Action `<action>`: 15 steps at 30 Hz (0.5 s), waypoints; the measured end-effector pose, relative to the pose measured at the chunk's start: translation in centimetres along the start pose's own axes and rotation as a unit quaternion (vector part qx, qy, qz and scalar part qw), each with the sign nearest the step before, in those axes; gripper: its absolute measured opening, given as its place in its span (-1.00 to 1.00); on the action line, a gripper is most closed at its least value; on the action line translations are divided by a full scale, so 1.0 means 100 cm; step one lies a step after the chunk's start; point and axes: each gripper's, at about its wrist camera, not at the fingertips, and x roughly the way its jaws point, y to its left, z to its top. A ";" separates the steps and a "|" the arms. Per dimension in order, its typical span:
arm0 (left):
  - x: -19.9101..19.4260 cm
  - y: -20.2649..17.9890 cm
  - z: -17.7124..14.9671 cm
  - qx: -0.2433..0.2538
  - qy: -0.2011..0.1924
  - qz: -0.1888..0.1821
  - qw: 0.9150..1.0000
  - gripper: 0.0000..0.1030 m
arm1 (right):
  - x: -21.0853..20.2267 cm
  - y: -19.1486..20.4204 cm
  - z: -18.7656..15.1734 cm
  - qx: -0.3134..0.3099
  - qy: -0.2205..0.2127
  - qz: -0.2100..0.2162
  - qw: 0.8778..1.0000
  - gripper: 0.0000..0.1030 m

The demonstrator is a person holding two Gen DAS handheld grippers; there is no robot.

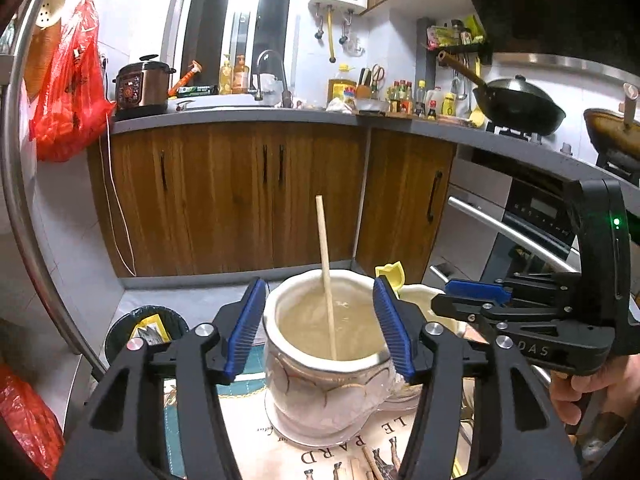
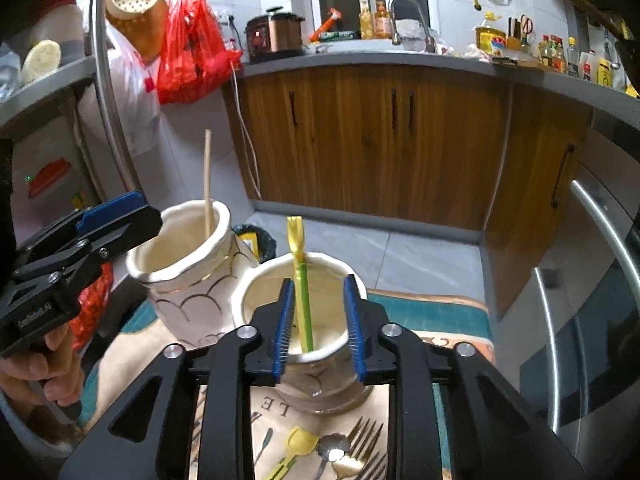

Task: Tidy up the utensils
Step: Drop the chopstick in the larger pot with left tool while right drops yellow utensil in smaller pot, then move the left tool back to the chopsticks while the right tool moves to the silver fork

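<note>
Two white jars stand side by side on a printed mat [image 2: 420, 312] in a kitchen: the left gripper [image 1: 320, 320], jaws apart and empty, hangs over the jar [image 1: 320, 380] holding one chopstick [image 1: 326, 276]. The right gripper [image 2: 320, 328], also spread and empty, frames the second jar [image 2: 312, 360] with a yellow-green spoon [image 2: 301, 280] standing in it. More utensils, a fork [image 2: 360, 444] among them, lie on the mat below.

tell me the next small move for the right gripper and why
Probably lower the open right gripper to the utensils on the mat: a fork and a yellow spoon lie loose there, while the yellow-green utensil already stands in the cup.
</note>
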 end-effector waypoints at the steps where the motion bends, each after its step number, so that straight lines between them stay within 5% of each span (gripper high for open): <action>1: -0.006 0.001 -0.001 -0.002 -0.005 -0.002 1.000 0.19 | -0.004 -0.001 0.000 0.001 -0.004 0.002 1.000 -0.40; 9: -0.052 0.005 -0.022 -0.028 -0.025 -0.014 0.999 0.42 | -0.051 -0.005 -0.024 0.018 -0.032 0.028 0.999 -0.15; 15: -0.072 0.008 -0.058 -0.037 -0.005 -0.001 0.999 0.47 | -0.070 -0.004 -0.055 0.017 -0.022 0.023 0.999 -0.09</action>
